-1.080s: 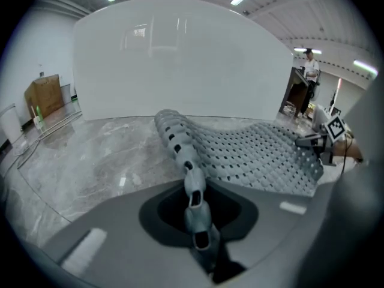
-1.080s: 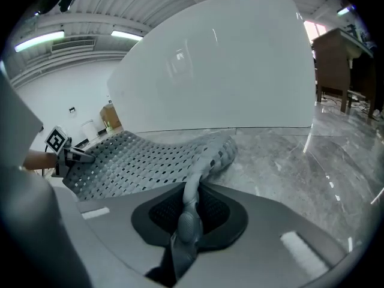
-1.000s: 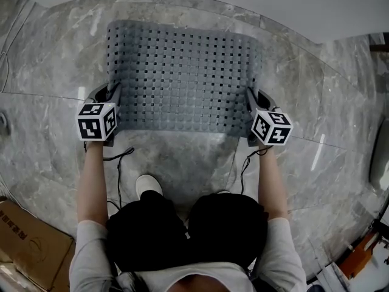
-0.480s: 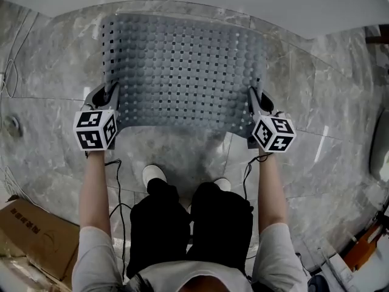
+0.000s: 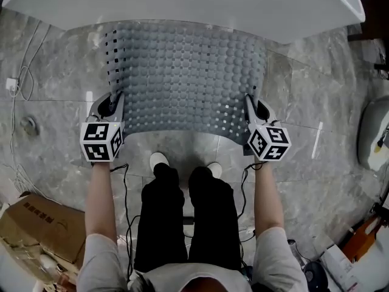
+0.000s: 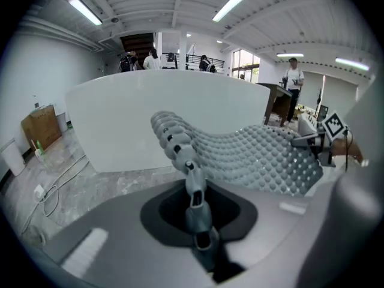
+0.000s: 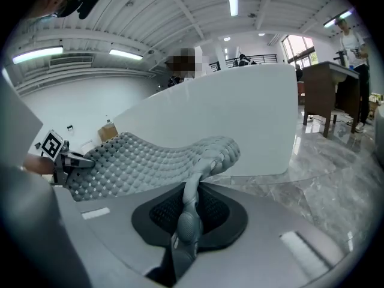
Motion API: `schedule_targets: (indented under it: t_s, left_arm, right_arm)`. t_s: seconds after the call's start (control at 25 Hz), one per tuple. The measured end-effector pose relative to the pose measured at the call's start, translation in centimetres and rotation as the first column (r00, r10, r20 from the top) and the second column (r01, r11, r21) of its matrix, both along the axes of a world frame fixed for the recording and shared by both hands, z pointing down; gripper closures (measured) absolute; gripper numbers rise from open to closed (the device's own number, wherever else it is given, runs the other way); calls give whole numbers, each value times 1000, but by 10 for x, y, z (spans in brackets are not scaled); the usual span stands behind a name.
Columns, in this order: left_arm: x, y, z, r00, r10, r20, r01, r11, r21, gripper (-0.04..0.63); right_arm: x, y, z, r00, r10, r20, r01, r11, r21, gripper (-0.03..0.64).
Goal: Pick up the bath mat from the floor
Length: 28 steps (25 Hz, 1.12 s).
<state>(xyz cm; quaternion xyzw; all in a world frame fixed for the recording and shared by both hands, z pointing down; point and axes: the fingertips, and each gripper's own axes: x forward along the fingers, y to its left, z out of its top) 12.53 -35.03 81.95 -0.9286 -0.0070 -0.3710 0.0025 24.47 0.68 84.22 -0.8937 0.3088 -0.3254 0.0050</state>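
The grey bath mat, perforated and covered in small bumps, hangs off the floor between my two grippers and sags in the middle. My left gripper is shut on the mat's near left edge, and its jaws have just closed a little tighter on it. My right gripper is shut on the near right edge. In the left gripper view the mat runs out of the left gripper towards the other gripper. In the right gripper view the mat comes up out of the right gripper.
A long white counter or tub wall stands just beyond the mat. The floor is grey marble. A cardboard box lies at the lower left, cables at the left, and a white object at the right. The person's feet stand below the mat.
Both grippers have risen together with the mat, which has come off the floor. The person has straightened up from a crouch, and the white wall now fills more of the top.
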Motion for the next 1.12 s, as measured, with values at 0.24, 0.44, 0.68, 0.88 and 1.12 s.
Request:
schedule_targets:
  t_s: [0.24, 0.44, 0.68, 0.88, 1.12]
  left_arm:
    - [-12, 15, -129, 999, 0, -34, 0, 1000, -21, 555]
    - [-21, 22, -233, 998, 9, -69, -11, 1000, -28, 554]
    - [-31, 28, -343, 991, 4, -131, -11, 999, -50, 554]
    - [-43, 32, -419, 986, 5, -164, -14, 998, -55, 552]
    - [-50, 40, -489, 978, 17, -210, -31, 998, -61, 551]
  right_arm:
    - [-12, 12, -130, 1000, 17, -19, -17, 1000, 16, 583]
    - [-19, 18, -234, 999, 24, -47, -23, 1000, 19, 583]
    - [-29, 23, -345, 996, 36, -78, -34, 999, 31, 583]
    - [-44, 25, -428, 995, 37, -96, -33, 998, 44, 583]
    - [-57, 32, -505, 990, 41, -135, -35, 998, 52, 583]
